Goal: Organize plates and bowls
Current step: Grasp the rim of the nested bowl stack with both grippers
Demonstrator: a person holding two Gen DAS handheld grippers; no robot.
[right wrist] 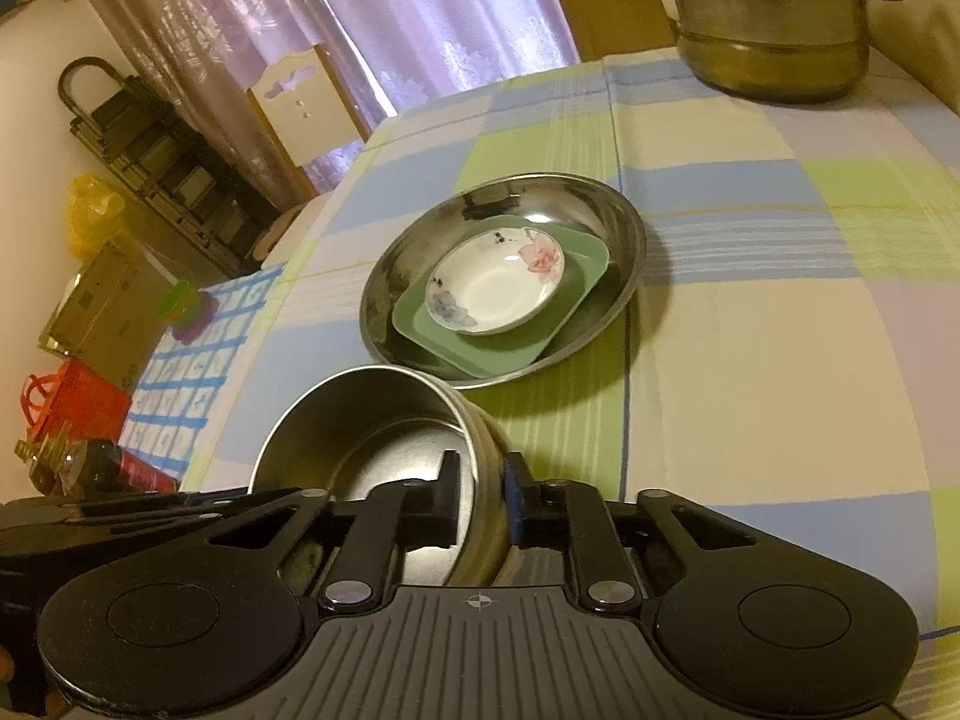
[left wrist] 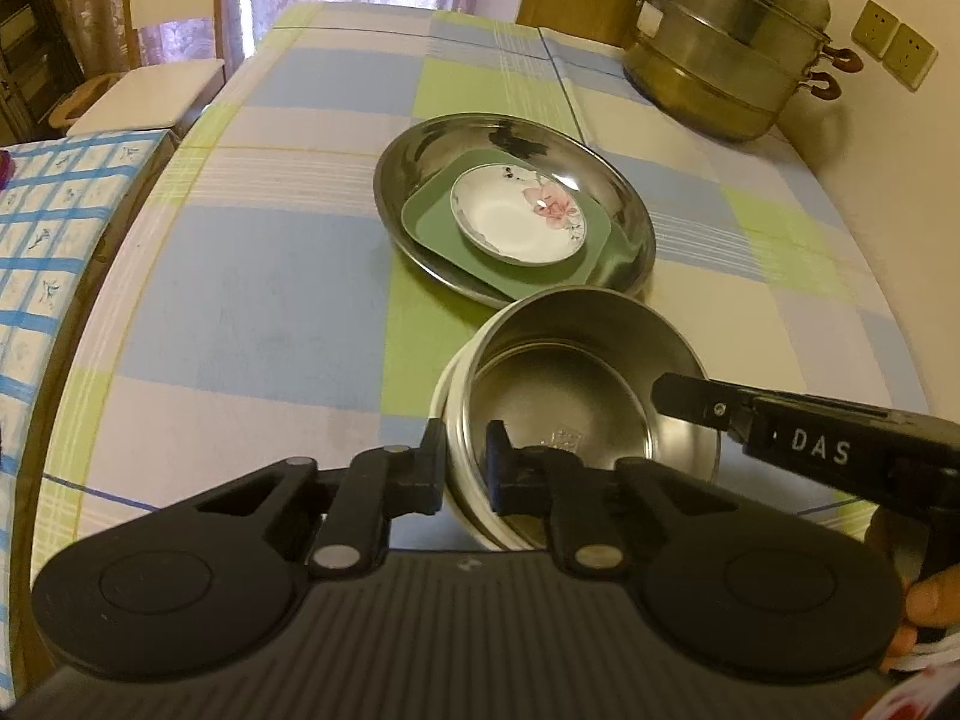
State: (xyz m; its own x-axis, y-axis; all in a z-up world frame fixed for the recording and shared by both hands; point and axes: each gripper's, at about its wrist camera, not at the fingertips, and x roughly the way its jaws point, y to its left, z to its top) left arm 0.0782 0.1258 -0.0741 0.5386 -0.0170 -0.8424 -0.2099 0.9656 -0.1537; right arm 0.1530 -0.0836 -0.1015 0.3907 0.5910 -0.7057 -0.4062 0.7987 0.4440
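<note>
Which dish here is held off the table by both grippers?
The steel bowl, tilted, its rim pinched by the left gripper and right gripper; the other dishes sit stacked.

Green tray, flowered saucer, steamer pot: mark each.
Green tray (left wrist: 432, 222), left wrist view, left rim.
Flowered saucer (right wrist: 486, 294), right wrist view, white centre.
Steamer pot (left wrist: 714, 78), left wrist view, side wall.

Saucer (left wrist: 519, 214) on square plate (left wrist: 432, 222) in basin (left wrist: 420, 147).

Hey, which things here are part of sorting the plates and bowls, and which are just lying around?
Job: steel bowl held by both claws, left claw, right claw, big steel dish, green plate, flowered saucer.

Lying about: steamer pot, chair, red bag.
</note>
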